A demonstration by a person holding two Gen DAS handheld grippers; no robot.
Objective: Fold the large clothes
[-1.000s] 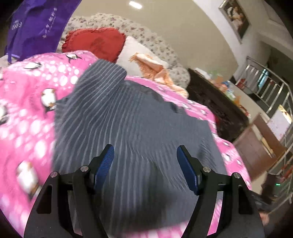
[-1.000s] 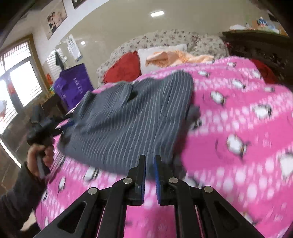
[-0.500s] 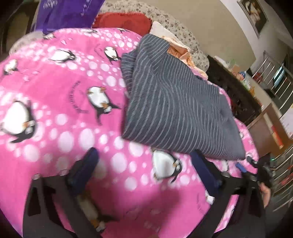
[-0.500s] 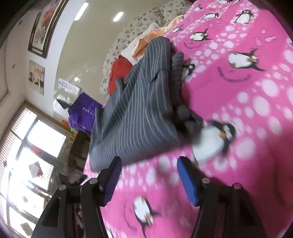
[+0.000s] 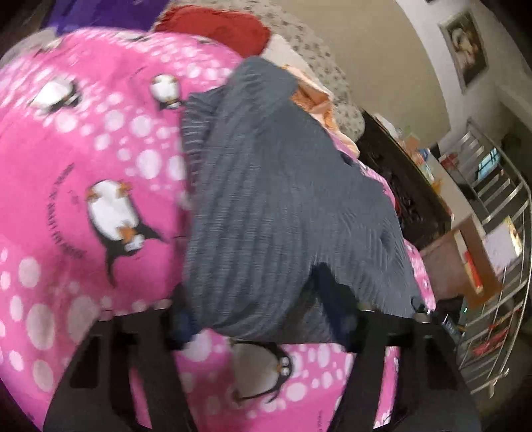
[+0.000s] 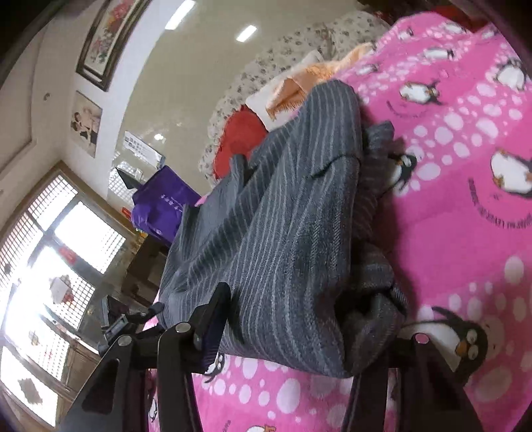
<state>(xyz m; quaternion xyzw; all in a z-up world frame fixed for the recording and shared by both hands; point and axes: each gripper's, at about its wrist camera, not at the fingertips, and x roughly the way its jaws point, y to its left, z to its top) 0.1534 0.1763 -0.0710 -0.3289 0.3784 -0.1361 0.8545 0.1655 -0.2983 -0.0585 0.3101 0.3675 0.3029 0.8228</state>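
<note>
A grey striped garment (image 5: 276,199) lies folded on a pink penguin blanket (image 5: 83,166). My left gripper (image 5: 262,319) is open, its two fingers set astride the garment's near edge. The view is blurred. In the right wrist view the same garment (image 6: 282,239) lies on the blanket (image 6: 465,199). My right gripper (image 6: 299,332) is open, with the garment's thick folded end between its fingers. The right finger is mostly hidden behind the cloth.
A red cushion (image 5: 216,25), a white pillow and an orange cloth (image 6: 306,79) lie at the bed's head. A purple bag (image 6: 163,206) stands beside the bed. Dark furniture (image 5: 405,186) and a metal railing (image 5: 498,216) are to the right.
Both grippers have moved back in from beside the garment and now straddle its edges, still open. The right gripper opened after the earliest frame.
</note>
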